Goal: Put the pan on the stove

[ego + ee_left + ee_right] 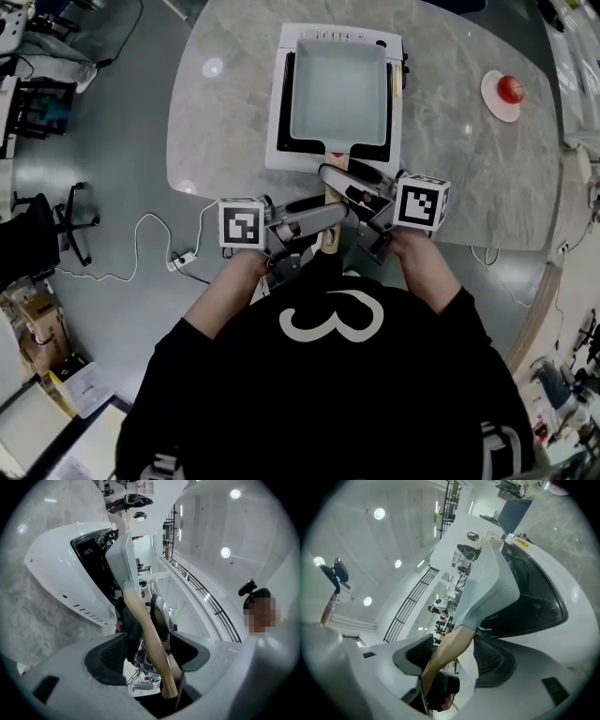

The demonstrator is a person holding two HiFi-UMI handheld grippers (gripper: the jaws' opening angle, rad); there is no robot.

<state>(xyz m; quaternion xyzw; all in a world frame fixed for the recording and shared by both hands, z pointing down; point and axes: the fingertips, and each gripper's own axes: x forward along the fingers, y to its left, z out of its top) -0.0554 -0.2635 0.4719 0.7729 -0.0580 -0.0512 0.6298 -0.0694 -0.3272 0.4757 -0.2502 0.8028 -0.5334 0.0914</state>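
While the pan (339, 94) sits flat on the black top of the stove (277, 141), both tools are at its wooden handle (330, 239) with jaws apart. The stove is mid-worktop (450, 187), and the handle points at the near edge, toward the person.

Left tool (339, 214) comes in from the left. In the left gripper view the handle (147, 634) runs between the pads of the left tool (150, 653), closer to the right-hand pad, with a clear gap on the other side. It isn't clamped. Pan (125, 559) and stove (61, 573) are beyond.

Right tool (330, 178) comes in from the right, nearer the pan than the left one. In the right gripper view the handle (447, 651) passes between the spread pads of the right tool (454, 660) and sits toward the left-hand pad, with the other pad clear of it. Pan (492, 583) is on the stove (576, 620) just ahead.

A white plate (497, 105) with a red thing (509, 88) on it sits toward the right edge of the worktop, well apart from the stove.
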